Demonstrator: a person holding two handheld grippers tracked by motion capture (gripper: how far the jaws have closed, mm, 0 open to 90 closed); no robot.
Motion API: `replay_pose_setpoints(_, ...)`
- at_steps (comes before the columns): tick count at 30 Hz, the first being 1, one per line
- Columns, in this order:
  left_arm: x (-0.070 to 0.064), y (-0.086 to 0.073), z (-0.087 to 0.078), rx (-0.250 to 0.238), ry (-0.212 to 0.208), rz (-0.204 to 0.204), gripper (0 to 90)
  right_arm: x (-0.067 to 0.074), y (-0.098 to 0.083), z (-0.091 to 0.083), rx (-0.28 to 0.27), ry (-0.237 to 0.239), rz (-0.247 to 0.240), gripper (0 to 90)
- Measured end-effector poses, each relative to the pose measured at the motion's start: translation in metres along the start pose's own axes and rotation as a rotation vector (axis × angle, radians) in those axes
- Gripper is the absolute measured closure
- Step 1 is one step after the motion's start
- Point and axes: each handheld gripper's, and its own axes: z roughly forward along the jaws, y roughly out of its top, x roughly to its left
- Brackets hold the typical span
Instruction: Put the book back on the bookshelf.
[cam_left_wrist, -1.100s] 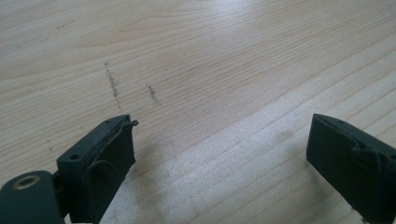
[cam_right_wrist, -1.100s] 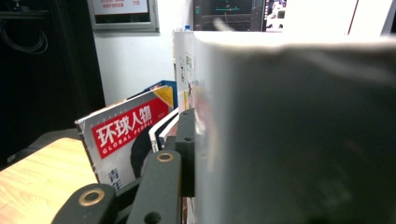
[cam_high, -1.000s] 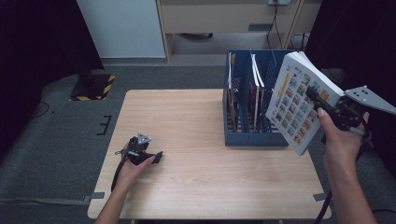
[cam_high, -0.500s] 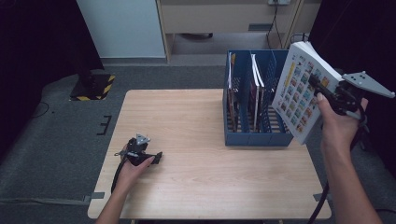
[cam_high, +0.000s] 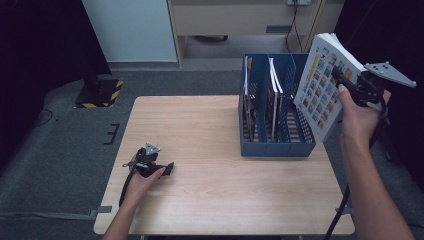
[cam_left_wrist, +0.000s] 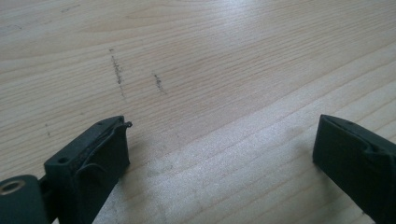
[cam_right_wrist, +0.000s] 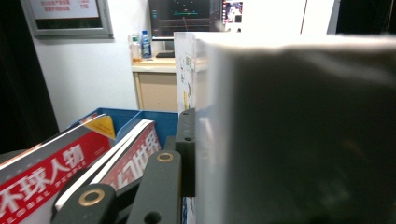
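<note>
A pale wooden desk (cam_high: 210, 150) carries a blue file rack (cam_high: 277, 142) with magazines upright inside. The right claw (cam_high: 345, 82) pinches a thick book (cam_high: 325, 85), raised just beside the rack's right end. The left claw (cam_high: 167, 167) rests spread on the desk, well apart from both.

Left gripper (cam_high: 167, 167): small black body w/ grey three-cornered plate on top, black cable trailing back along bare forearm. Jaws seen in left gripper view were matte black blocks, moulded edges, round brass-coloured rivet at lower left.

Right gripper (cam_high: 341, 79): black frame, larger grey three-cornered plate w/ dark screw dots, black cable hanging down. Right gripper view showed black linkage bars w/ brass-ringed pivots, small screw holes.

Both forearms bare, no sleeves.
</note>
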Motion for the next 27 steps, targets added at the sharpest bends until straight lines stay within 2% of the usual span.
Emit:
replay_pose_setpoints(4, 0.0, 0.0, 0.0, -0.001, -0.001, -0.003, 2.8, 0.003, -0.002, 0.016, 0.015, -0.018, -0.024, 73.8)
replay_pose_setpoints(14, 0.0, -0.001, 0.0, -0.005, 0.001, -0.007, 3.0, 0.012, -0.016, 0.048, 0.019, -0.024, -0.008, 73.8)
replay_pose_setpoints(24, 0.0, -0.001, 0.0, -0.006, 0.003, -0.006, 3.1, 0.018, -0.029, 0.068, 0.008, -0.039, 0.01, 73.8)
replay_pose_setpoints(27, 0.0, -0.001, 0.0, -0.006, 0.002, -0.006, 3.1, 0.019, -0.031, 0.072, 0.012, -0.045, -0.007, 73.8)
